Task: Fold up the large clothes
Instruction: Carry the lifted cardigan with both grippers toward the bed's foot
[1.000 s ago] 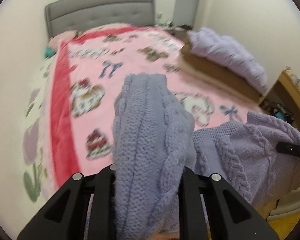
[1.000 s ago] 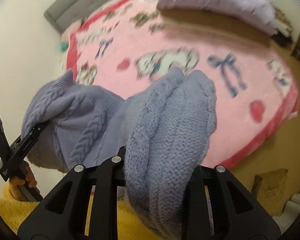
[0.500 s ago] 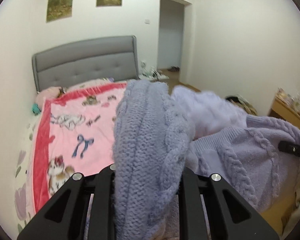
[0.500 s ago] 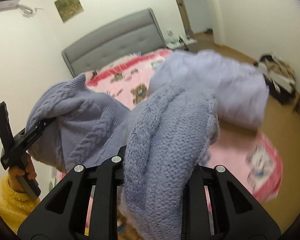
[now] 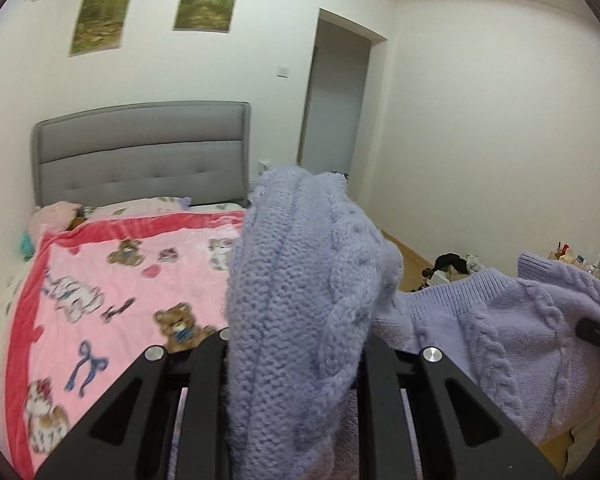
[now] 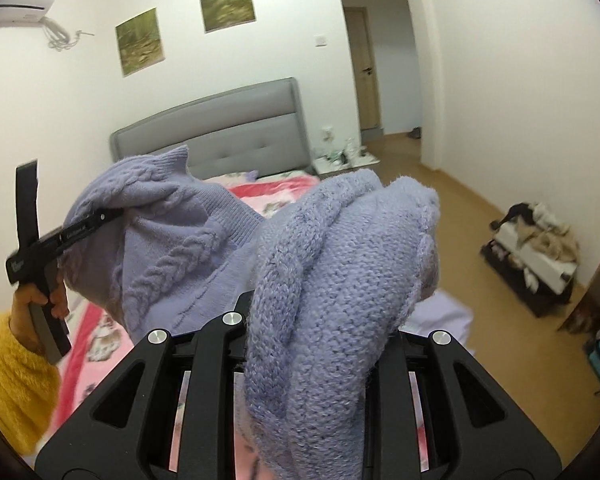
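A lilac cable-knit sweater (image 5: 300, 280) hangs in the air between both grippers, above the bed's pink cartoon blanket (image 5: 112, 292). My left gripper (image 5: 296, 340) is shut on a thick bunch of the knit, which hides its fingertips. In the right wrist view my right gripper (image 6: 316, 320) is likewise shut on another bunch of the sweater (image 6: 340, 272). The left gripper (image 6: 108, 216) shows there at the left, pinching a ribbed edge, held by a hand in a yellow sleeve (image 6: 16, 376). The right gripper's tip (image 5: 588, 330) peeks in at the left wrist view's right edge.
A grey padded headboard (image 5: 140, 152) stands against the white wall. A doorway (image 5: 336, 100) opens beside it. A nightstand (image 6: 340, 160) stands by the bed. On the wooden floor lies an open bag of clutter (image 6: 532, 252). A shelf with small bottles (image 5: 580, 260) is at the right.
Both grippers have risen with the sweater and tipped upward, so the views went from looking down on the blanket to the headboard and walls. The grips stayed the same.
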`<state>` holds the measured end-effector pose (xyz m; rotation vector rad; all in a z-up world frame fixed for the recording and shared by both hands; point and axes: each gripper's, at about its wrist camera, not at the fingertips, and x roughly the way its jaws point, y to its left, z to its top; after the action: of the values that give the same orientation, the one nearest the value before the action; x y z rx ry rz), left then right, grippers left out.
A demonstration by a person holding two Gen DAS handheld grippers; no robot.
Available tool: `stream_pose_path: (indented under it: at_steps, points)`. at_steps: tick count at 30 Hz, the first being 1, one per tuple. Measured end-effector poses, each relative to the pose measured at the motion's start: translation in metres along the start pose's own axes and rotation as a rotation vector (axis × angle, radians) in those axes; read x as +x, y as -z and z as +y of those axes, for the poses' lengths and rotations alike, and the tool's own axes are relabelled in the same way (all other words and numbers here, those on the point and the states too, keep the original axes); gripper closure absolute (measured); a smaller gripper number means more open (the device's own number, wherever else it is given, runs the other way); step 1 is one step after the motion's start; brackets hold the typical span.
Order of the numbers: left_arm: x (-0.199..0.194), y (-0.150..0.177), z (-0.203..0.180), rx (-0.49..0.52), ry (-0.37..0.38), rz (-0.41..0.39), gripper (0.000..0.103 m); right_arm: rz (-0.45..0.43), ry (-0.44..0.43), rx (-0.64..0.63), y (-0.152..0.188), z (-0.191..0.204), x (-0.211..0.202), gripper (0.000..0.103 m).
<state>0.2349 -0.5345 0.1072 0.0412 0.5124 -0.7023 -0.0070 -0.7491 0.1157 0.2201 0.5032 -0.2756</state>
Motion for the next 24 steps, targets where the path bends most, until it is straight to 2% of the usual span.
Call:
stream_pose_path:
  at_steps: [7, 10, 14, 18, 24]
  points:
    - [0.103, -0.025, -0.031, 0.054, 0.021, 0.043, 0.085, 0.012, 0.05, 0.069, -0.016, -0.054, 0.068, 0.082]
    - [0.139, -0.023, -0.031, 0.031, 0.027, 0.059, 0.085, 0.008, 0.062, 0.143, -0.012, -0.082, 0.096, 0.082]
    - [0.202, -0.01, -0.012, -0.01, 0.012, 0.127, 0.085, 0.041, 0.116, 0.262, 0.011, -0.119, 0.135, 0.082]
    - [0.243, 0.011, 0.01, -0.041, -0.025, 0.214, 0.085, 0.104, 0.155, 0.369, 0.039, -0.141, 0.157, 0.081]
    - [0.281, 0.036, 0.02, 0.05, -0.078, 0.315, 0.081, 0.219, 0.194, 0.427, 0.089, -0.163, 0.183, 0.078]
